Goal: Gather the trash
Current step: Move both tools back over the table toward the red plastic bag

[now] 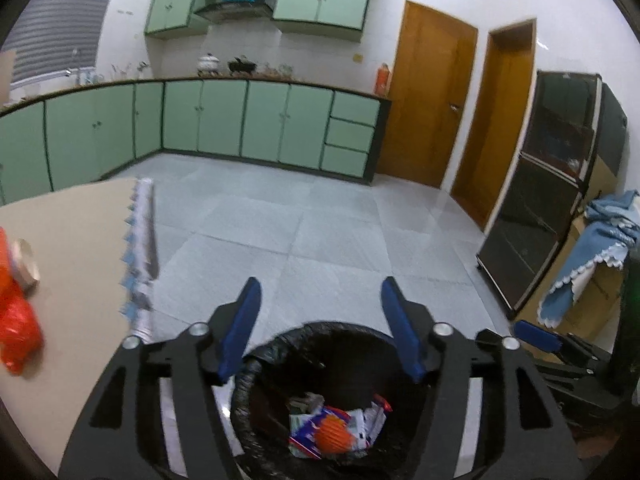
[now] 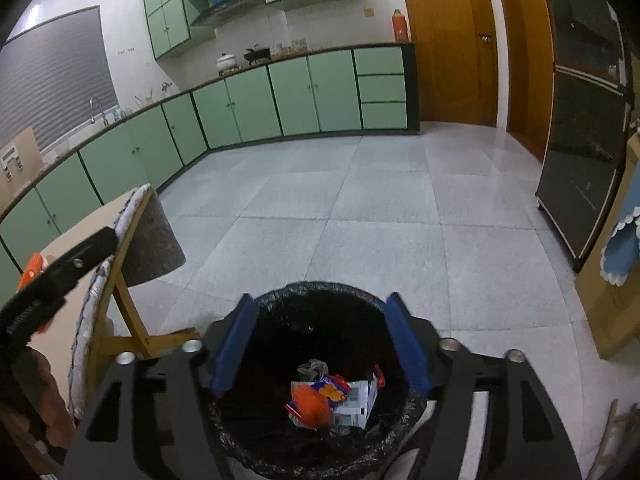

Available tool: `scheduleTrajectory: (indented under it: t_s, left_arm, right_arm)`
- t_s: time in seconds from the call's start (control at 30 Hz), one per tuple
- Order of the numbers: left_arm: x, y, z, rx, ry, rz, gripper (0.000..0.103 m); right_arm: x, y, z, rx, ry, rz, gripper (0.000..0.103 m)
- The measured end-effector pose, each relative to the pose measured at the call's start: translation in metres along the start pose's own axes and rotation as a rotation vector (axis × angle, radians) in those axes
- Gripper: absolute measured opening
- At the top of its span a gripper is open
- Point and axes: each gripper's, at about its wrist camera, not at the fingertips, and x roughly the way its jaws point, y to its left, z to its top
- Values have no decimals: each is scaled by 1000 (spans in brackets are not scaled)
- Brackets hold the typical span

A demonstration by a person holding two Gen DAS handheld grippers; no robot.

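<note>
Both grippers are hanging over the bin (image 2: pixel 320 360) on the grey tiled floor (image 2: pixel 360 208), and neither is holding anything. The left gripper (image 1: pixel 320 300) is standing with its blue pads (image 1: pixel 244 328) spread well apart, nothing between them but the view of floor and the black-lined mouth of the bin below. The right gripper (image 2: pixel 320 320) is standing wider still, its blue pads (image 2: pixel 234 346) framing the bin's rim on either side without touching it, empty as well.

The trash is lying down inside the bin: a crumpled heap of wrappers (image 2: pixel 332 398), orange, blue and white, resting on the black liner near the bottom. From the left wrist view the same heap (image 1: pixel 336 430) is showing just below and between the fingers.

Off to the left, a beige table (image 1: pixel 72 248) is standing beside the bin, with a patterned cloth edge running along it. On its near end an orange plastic bag (image 1: pixel 16 332) is lying, and something pale and round is sitting just beside it, too blurred to name. Green cabinets (image 1: pixel 224 120) are lining the far wall, with wooden doors (image 1: pixel 428 100) to their right
</note>
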Motion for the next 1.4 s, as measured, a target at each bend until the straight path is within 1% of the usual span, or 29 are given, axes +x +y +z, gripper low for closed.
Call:
scheduleTrajectory:
  t_s: [0.03,0.07,0.1,0.23,0.4,0.47,0.63,0.97,1.13,1.27,1.4]
  left_arm:
    - [-6,5,3,-7,-12,11,66]
    - [-10,8,5,-11,-20,19,72]
    - [-16,13,8,-18,-33,33,75]
    - [-36,30,16,-30,-65,78,78]
    - [-64,58,22,-42,-92,156,81]
    - [-75,72,22,-48,-100,194,81]
    - [-103,114,20,-65,-113,299,81]
    - [-155,196,18,-122,-127,488,82]
    - [-173,226,8,-149,-117,549,81]
    - [-178,243,0,-169,-97,581,81]
    - [-182,262,-6,-196,-78,602,81]
  right_arm:
    - [-3,3,2,0,-12,-2,85]
    - [-6,6,4,0,-24,-2,90]
    - [-9,10,7,-2,-34,-1,91]
    - [-17,28,15,-24,-64,25,97]
    - [-24,61,21,-60,-85,82,97]
    - [-25,81,21,-89,-92,111,97]
    - [-25,128,21,-147,-102,184,97]
    - [-20,214,16,-207,-114,309,97]
    - [-14,256,6,-252,-105,362,97]
    - [-5,290,-8,-294,-76,401,97]
    - [1,315,-21,-344,-54,418,97]
